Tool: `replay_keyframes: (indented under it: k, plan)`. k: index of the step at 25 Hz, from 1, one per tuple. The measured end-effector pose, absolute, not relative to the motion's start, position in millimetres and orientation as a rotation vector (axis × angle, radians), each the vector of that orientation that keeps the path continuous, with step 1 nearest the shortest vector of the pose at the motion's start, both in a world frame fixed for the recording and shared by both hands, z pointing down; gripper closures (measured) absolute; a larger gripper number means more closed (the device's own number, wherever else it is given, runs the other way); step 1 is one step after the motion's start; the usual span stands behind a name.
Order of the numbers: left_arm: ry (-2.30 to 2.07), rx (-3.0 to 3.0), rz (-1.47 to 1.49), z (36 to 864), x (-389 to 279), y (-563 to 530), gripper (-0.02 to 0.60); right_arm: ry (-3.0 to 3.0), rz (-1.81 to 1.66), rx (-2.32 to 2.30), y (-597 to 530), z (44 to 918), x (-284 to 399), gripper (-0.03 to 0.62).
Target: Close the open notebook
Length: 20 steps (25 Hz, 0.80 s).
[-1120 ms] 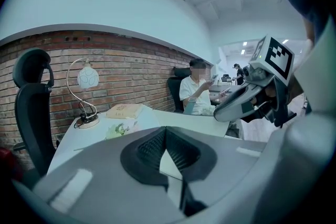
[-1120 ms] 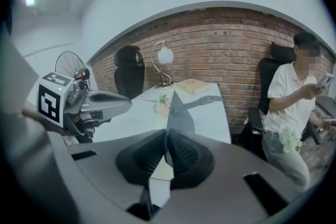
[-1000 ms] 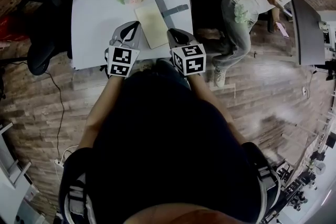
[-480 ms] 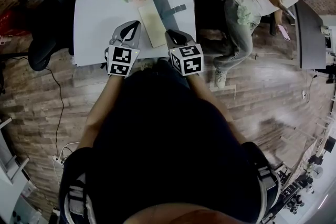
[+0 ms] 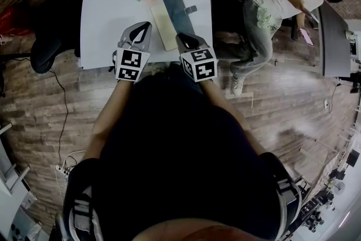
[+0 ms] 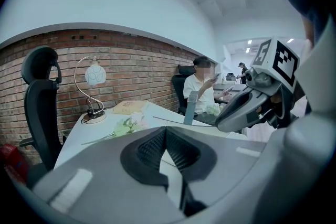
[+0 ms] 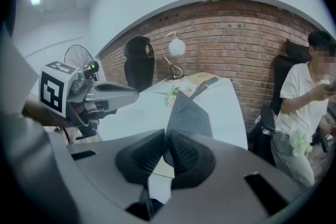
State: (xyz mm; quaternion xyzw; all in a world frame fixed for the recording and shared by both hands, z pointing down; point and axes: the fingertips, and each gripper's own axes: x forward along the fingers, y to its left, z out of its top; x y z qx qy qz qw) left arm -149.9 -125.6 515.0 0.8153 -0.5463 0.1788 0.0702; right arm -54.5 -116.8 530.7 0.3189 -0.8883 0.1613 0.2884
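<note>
The notebook (image 5: 167, 21) lies near the bench's (image 5: 110, 14) front edge, half closed: the right gripper (image 5: 185, 38) pinches its dark cover (image 5: 177, 10) raised, not yet folded flat, while the left gripper (image 5: 139, 31) hovers clenched and empty.

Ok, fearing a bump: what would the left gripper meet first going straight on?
The left gripper would likely meet the page near its left edge, else the table; depth unclear.
</note>
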Motion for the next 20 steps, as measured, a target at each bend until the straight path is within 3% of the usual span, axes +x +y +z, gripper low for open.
replay_keyframes:
  k: [20]
  plan:
    - [-1.692, 2.395, 0.548, 519, -171, -114, 0.575, -2.338, 0.421, 0.803, -114, 547, -68, 0.572]
